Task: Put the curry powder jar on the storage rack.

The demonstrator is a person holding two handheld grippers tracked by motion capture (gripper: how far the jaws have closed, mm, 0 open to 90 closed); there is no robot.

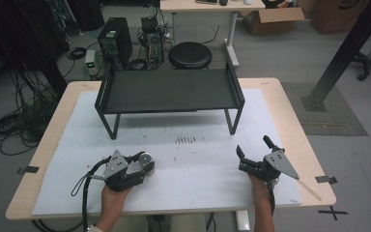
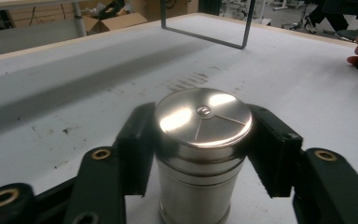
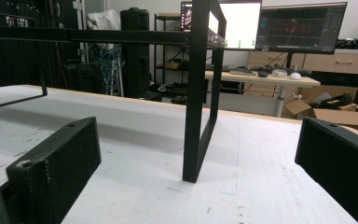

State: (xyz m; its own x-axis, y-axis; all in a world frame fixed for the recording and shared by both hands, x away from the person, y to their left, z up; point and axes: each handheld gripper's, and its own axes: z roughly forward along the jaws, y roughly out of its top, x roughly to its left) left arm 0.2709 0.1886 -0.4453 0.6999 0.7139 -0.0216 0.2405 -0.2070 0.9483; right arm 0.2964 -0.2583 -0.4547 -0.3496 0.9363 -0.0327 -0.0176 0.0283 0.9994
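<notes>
Both black jaws of the left gripper (image 1: 142,163) press against the sides of a steel canister (image 2: 200,154), just under its lid. In the left gripper view the canister stands upright on the white mat (image 1: 193,159), its polished lid (image 2: 203,116) marked by three lines that meet at a small round emblem too small to read. No writing can be made out on its body. In the high view it sits near the mat's front left, with the person's left hand (image 1: 113,195) behind the gripper.

Over at the front right, the right gripper (image 1: 255,151) has its jaws spread wide with nothing between them, held by the right hand (image 1: 261,186). Its own view looks past them to a leg of the black metal shelf (image 1: 169,92), which stands at the far middle of the mat. Dark scuff marks (image 1: 186,140) lie just in front of the shelf. A black round stool (image 1: 190,54) stands on the floor beyond the table (image 1: 290,121).
</notes>
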